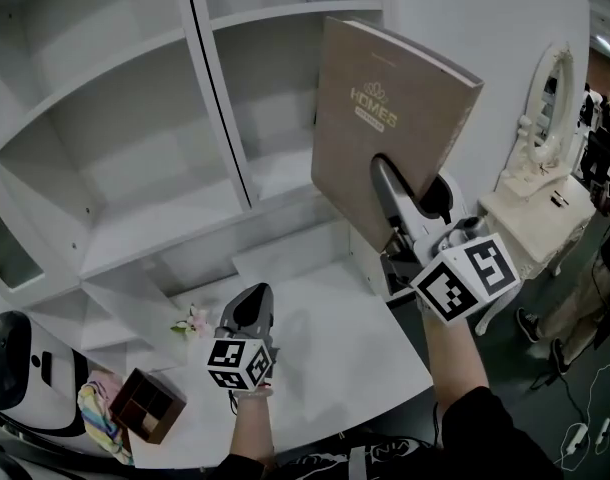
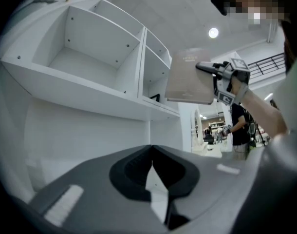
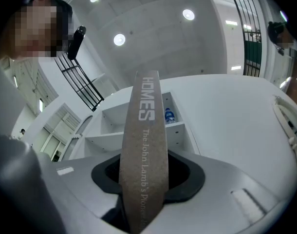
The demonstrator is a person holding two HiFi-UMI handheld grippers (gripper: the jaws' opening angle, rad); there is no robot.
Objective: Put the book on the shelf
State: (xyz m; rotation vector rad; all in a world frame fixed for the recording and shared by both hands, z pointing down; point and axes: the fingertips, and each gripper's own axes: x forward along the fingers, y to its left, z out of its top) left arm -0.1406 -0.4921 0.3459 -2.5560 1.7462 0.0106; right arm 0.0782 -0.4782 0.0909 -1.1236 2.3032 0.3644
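The book (image 1: 385, 128) is showing a matt, finely grained brown cover, paper or cloth, with paler lettering. The shelf (image 1: 135, 158) and the table (image 1: 335, 368) under it are looking like smooth white painted board with a soft sheen. The left gripper (image 1: 253, 303) and right gripper (image 1: 383, 178) are showing matt grey plastic shells, and the box (image 1: 145, 405) is looking like dark wood.

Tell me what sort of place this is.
Probably a furniture showroom, or a staged room inside a large hall: a white shelf unit, an ornate white dressing table with a mirror, and a high concrete ceiling with spotlights.
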